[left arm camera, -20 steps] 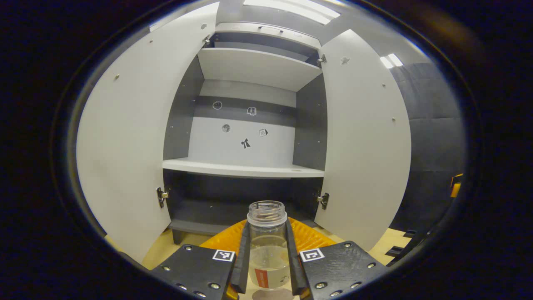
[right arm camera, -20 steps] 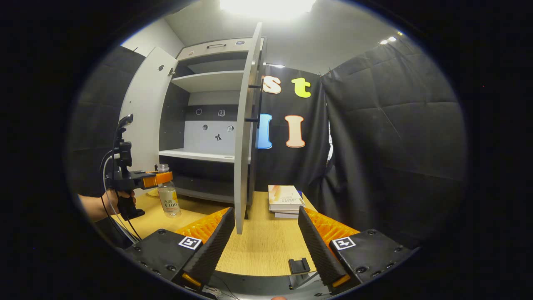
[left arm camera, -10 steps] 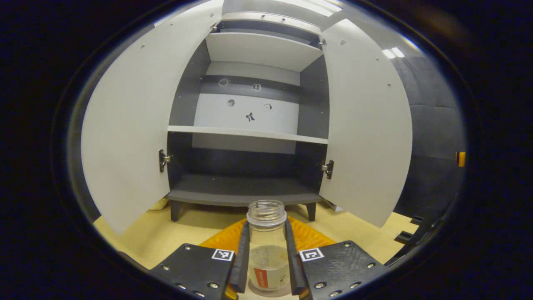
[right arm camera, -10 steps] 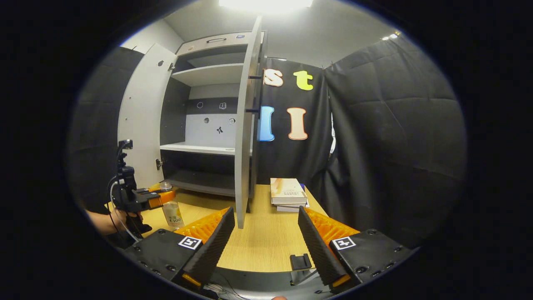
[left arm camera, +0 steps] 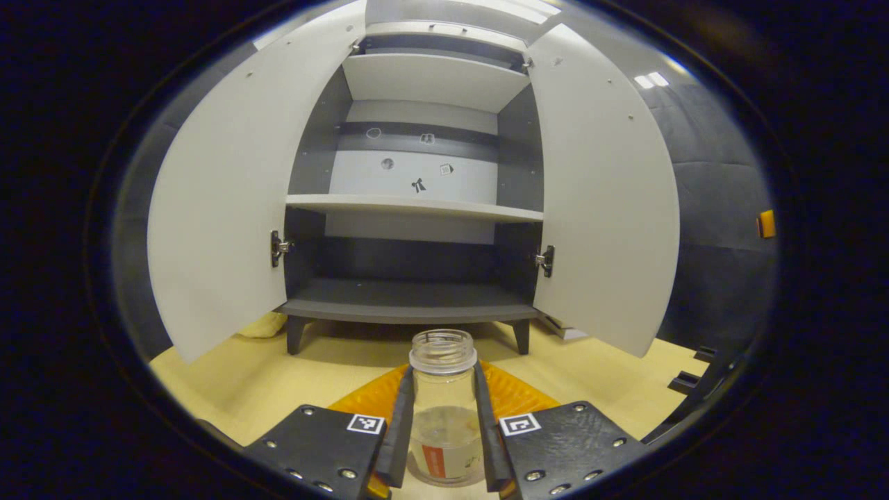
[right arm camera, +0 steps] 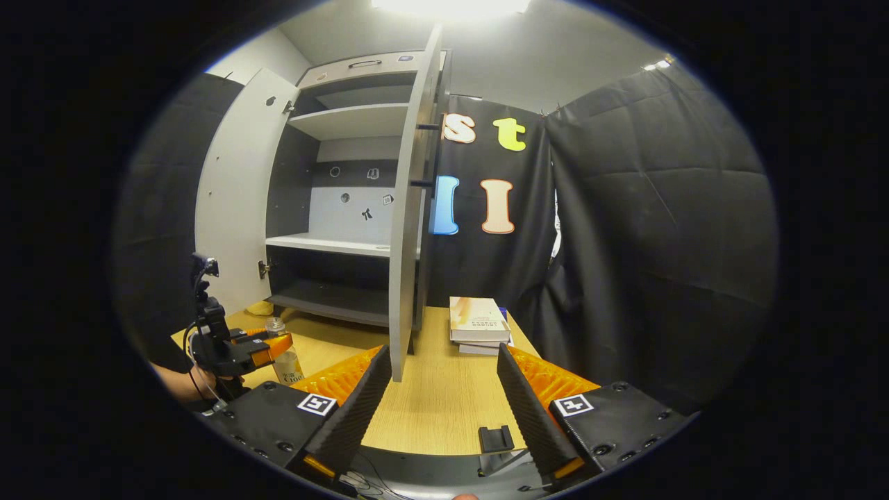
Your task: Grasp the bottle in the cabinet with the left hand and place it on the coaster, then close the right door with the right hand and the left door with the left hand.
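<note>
Fingers, left gripper (left arm camera: 444,434): we see the 2 fingers clamped on the bottle (left arm camera: 443,410), 1 on each side of its body.
Fingers, right gripper (right arm camera: 444,399): we see them wide apart, holding nothing, above the table (right arm camera: 437,403).
Bottle: upright, cap off, some clear liquid inside, just in front of the cabinet (left arm camera: 413,208); its base is at a round coaster (left arm camera: 444,480), but we cannot tell if it touches.
Left door (left arm camera: 222,208): open.
Right door (left arm camera: 604,201): open.
Books (right arm camera: 479,323): 1 stack on the table, right of the cabinet.
</note>
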Action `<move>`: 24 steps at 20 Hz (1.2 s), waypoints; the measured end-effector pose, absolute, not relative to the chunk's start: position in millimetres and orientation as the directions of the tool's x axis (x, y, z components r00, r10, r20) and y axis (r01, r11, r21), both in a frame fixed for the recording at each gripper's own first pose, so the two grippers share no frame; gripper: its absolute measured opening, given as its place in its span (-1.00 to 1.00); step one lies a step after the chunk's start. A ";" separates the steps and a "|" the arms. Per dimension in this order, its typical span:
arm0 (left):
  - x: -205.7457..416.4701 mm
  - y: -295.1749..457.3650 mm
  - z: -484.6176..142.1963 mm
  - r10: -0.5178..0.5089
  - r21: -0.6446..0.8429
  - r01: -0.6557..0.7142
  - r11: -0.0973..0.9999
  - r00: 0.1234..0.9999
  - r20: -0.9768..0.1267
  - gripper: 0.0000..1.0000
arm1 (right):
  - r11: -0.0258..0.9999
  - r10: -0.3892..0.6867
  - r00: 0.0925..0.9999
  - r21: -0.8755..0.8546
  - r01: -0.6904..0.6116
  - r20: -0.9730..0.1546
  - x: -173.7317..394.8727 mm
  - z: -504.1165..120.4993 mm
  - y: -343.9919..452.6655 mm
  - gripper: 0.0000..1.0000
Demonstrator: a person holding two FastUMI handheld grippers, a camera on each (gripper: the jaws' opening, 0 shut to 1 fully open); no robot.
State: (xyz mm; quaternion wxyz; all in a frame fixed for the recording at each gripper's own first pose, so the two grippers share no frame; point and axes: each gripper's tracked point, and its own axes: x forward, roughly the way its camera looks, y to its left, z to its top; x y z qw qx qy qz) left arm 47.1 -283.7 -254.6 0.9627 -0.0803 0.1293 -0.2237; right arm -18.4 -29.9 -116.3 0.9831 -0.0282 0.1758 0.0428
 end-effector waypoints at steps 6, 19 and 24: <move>39.1 -283.8 -252.1 -0.447 -0.207 0.405 0.891 0.862 -0.238 0.40 | 0.996 0.064 0.942 -0.033 -0.080 -0.330 -9.3 -113.6 -38.3 0.94; 9.9 -262.0 -115.5 -0.410 -0.164 0.387 0.907 0.902 -0.135 0.39 | 0.999 -0.003 0.988 0.036 0.008 -0.156 74.1 -30.5 -82.8 0.94; 14.3 -206.8 -71.0 -0.315 -0.192 0.290 0.938 0.942 -0.116 0.39 | 0.998 -0.057 0.993 0.023 0.059 -0.106 110.2 8.3 -95.1 0.95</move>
